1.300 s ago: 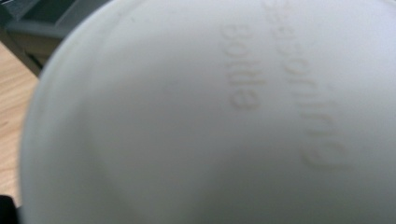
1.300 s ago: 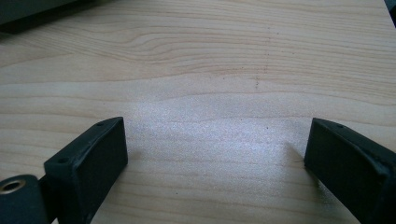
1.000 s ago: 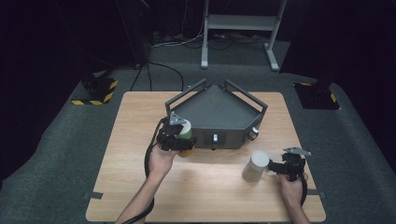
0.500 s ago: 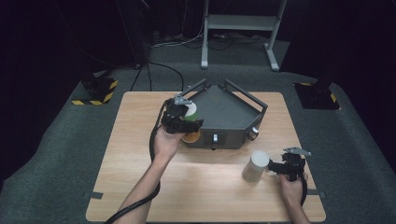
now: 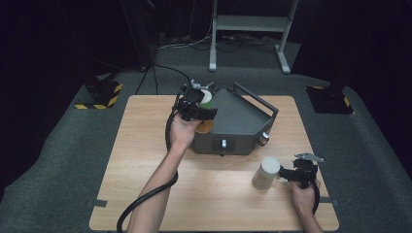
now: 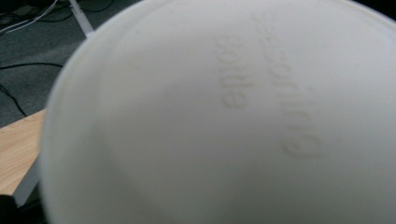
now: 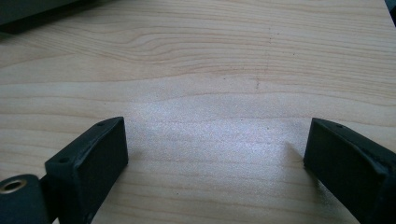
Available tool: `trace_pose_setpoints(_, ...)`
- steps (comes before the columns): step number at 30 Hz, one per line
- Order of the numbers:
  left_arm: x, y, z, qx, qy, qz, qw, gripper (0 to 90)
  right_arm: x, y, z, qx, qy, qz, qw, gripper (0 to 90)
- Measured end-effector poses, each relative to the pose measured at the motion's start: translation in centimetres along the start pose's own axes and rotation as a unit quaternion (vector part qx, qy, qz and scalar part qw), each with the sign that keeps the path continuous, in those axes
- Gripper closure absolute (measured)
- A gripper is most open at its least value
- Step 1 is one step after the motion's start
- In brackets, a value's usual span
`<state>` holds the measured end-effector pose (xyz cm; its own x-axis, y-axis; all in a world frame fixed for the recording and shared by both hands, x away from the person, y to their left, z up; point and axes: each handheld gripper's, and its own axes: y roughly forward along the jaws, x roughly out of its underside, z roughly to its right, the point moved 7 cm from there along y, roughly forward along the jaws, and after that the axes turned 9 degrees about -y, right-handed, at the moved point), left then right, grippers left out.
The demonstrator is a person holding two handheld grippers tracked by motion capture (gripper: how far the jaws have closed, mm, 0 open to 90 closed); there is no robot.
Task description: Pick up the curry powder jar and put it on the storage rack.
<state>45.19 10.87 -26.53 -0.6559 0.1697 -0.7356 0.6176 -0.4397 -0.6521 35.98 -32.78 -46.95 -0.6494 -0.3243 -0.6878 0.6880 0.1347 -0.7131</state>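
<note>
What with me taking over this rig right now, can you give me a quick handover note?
Left gripper: shut on the green container with a white end, held in the air over the left corner of the grey box.
Right gripper: open, nothing between its jaws, low over the table beside the white cylinder.
Done: green container picked up.
Left: probably set it in the box; the white cylinder stands ungripped.

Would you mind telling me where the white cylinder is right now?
In the high view, the white cylinder stands on the wooden table at front right, just left of the right gripper and in front of the grey box.
</note>
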Motion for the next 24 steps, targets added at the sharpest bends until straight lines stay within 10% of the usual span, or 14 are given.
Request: trace_pose_setpoints(24, 0.0, 5.3, 0.2, -0.047, -0.023, -0.013, 0.9986, 34.3, 0.0, 0.0, 0.0, 0.000, 0.000, 0.000, 1.0000, 5.6)
